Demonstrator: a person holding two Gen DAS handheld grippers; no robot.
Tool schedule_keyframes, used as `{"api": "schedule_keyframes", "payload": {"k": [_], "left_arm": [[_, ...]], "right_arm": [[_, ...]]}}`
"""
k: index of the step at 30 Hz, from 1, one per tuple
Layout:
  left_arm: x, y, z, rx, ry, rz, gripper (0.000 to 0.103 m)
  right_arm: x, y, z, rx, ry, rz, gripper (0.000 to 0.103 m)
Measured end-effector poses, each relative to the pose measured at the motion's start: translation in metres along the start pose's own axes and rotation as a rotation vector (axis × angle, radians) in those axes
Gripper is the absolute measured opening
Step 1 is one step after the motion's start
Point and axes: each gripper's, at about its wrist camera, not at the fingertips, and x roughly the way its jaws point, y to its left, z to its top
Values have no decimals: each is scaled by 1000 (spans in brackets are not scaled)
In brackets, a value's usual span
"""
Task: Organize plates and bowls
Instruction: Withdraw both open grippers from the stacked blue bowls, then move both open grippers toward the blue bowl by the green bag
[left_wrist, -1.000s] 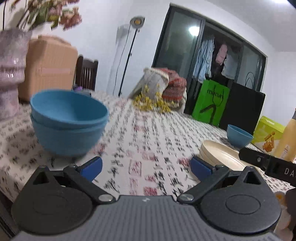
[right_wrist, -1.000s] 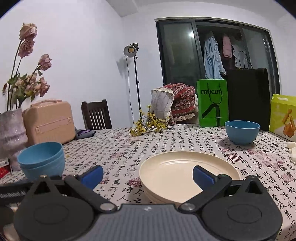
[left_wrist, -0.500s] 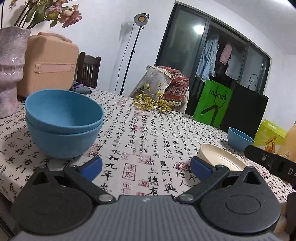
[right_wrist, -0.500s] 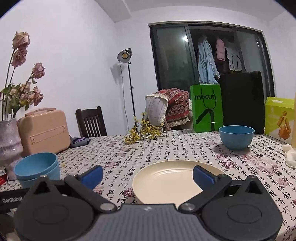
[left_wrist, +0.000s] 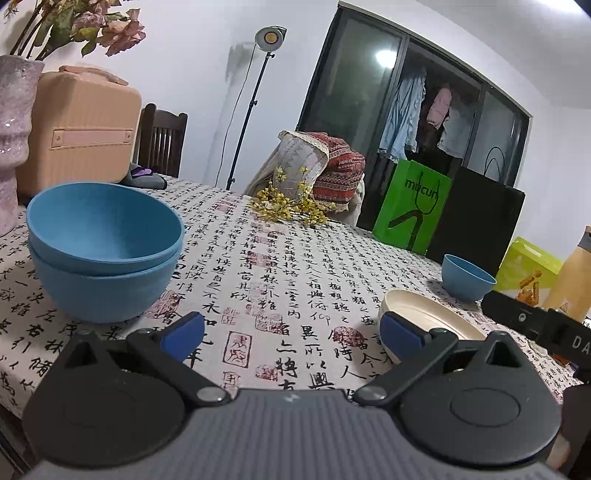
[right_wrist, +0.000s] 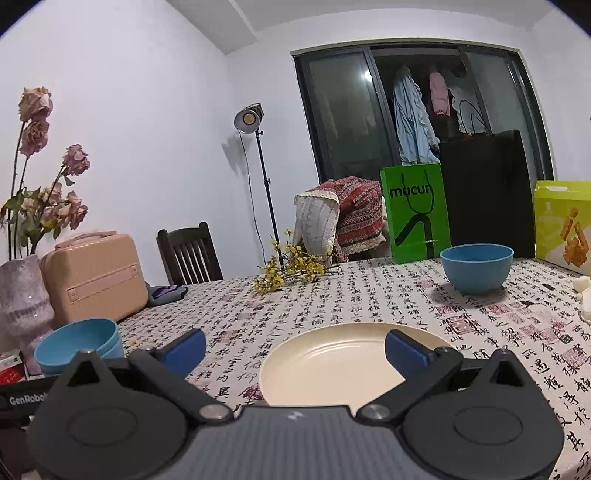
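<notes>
Left gripper drawn back from stacked bowls, both grippers' fingers spread wide, empty

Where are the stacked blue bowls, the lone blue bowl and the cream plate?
stacked blue bowls (left_wrist: 105, 236), left wrist view, inner wall of top bowl
lone blue bowl (right_wrist: 476, 271), right wrist view, outer wall
cream plate (right_wrist: 332, 362), right wrist view, bare centre

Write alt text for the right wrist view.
An open right gripper hovers low over a cream plate on a calligraphy-print tablecloth, holding nothing. A single blue bowl stands farther back on the right, and two nested blue bowls sit at the left near a vase.
</notes>
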Motion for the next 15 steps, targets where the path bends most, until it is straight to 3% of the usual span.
{"api": "schedule_keyframes", "payload": {"k": [6, 15], "left_arm": [[6, -1, 0, 3, 8, 36, 103], [15, -7, 11, 74, -15, 11, 103]], "right_arm": [[5, -2, 1, -27, 3, -19, 103], [13, -17, 7, -59, 3, -72, 103]]}}
